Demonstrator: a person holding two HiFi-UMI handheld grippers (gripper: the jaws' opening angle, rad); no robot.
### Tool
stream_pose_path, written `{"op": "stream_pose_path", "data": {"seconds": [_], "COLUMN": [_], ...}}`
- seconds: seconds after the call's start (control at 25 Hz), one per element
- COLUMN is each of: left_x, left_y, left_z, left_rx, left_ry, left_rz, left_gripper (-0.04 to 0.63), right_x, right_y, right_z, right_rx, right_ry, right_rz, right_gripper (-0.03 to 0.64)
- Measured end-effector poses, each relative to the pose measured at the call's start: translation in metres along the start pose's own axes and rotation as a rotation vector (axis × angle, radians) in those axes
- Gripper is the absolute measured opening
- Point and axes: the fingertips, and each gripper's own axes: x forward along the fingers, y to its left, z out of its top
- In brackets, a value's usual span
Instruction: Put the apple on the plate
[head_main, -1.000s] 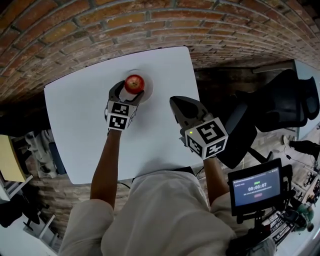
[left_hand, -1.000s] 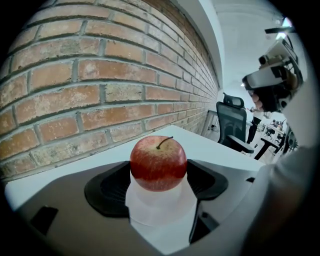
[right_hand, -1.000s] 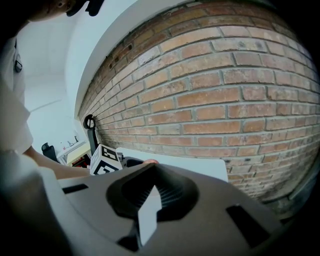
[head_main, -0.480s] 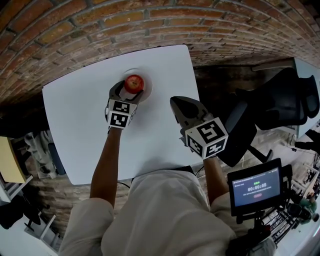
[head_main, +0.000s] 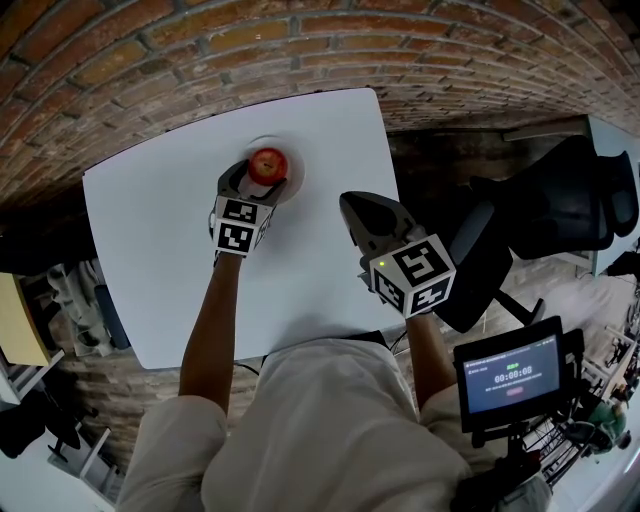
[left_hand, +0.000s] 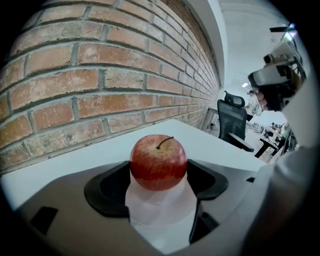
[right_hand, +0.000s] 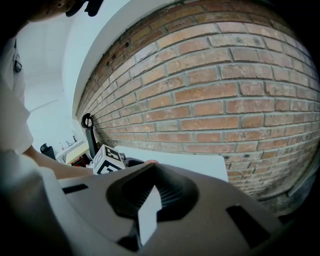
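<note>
Little has changed over the last second. The left gripper (head_main: 259, 180) has kept its place at the far side of the white surface (head_main: 150, 240), and the apple (head_main: 267, 164) between its jaws has shifted only very slightly, if at all. In the left gripper view the jaws sit narrowly on the two sides of the apple (left_hand: 158, 162), their dark pads seeming to touch the skin. The fruit stands upright, stem up, over the white plate (left_hand: 161, 212). Its underside appears to meet the plate, though a thin gap cannot be ruled out.

That stillness suggests the carry is over and the apple has arrived. What seems left is to part the jaws and draw the left gripper back without nudging the fruit off the plate (head_main: 294, 166).

The right gripper (head_main: 352, 204) has stayed above the near right part of the surface, well apart from the plate. Its jaws are closed together on nothing (right_hand: 150, 169).
</note>
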Motion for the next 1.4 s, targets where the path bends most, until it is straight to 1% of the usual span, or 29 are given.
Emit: {"op": "stream_pose_path", "data": {"seconds": [0.36,0.52,0.96,1.16,1.4], "left_x": [0.0,-0.001,-0.004,-0.011,-0.029], "left_y": [-0.005,-0.007,-0.009,-0.008,-0.015], "left_z": [-0.001,-0.002,-0.002,0.0,0.0], "left_rx": [0.005,0.005,-0.007,-0.035,-0.017], "left_ry": [0.012,0.018,0.027,0.008,-0.022], "left_rz": [-0.014,-0.005,-0.013,-0.022,-0.001], "left_gripper": [0.36,0.36,0.362,0.362,0.362], "right_x": [-0.003,-0.006,-0.011,-0.014,-0.019], "right_y": [0.002,0.002,0.0,0.002,0.007], "right_z": [-0.001,-0.002,-0.003,-0.002,0.003], "right_rx": [0.006,0.014,0.025,0.024,0.021], "right_ry": [-0.003,-0.005,-0.013,-0.019,-0.038], "right_rz": [0.01,0.008,0.007,0.011,0.015], "right_gripper": [0.003,0.003,0.003,0.003,0.003]}}
